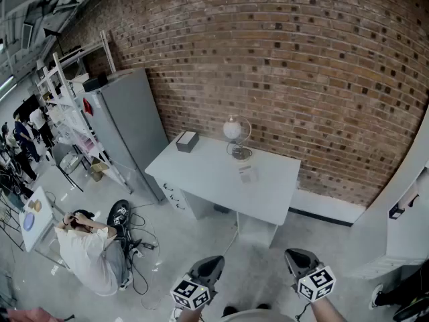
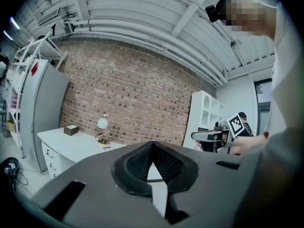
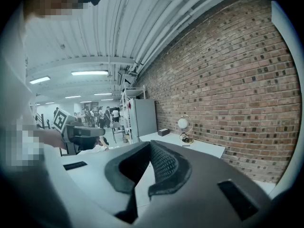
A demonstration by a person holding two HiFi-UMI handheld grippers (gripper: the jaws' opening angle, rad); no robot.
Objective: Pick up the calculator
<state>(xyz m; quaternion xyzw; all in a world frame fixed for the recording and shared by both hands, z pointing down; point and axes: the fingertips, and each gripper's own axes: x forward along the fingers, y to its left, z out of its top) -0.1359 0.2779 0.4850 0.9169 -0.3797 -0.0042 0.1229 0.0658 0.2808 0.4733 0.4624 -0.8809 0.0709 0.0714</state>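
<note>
Where it lay (on the table (image 1: 208, 173)), the calculator (image 1: 247, 173) was seen small, pale. The left gripper (image 1: 214, 261) and right gripper (image 1: 295, 254) were held forward, jaws together.

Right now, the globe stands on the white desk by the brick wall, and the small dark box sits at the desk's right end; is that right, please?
Not quite: the head view shows the small dark box at the left end of the white desk. The globe does stand on that desk by the brick wall.
</note>
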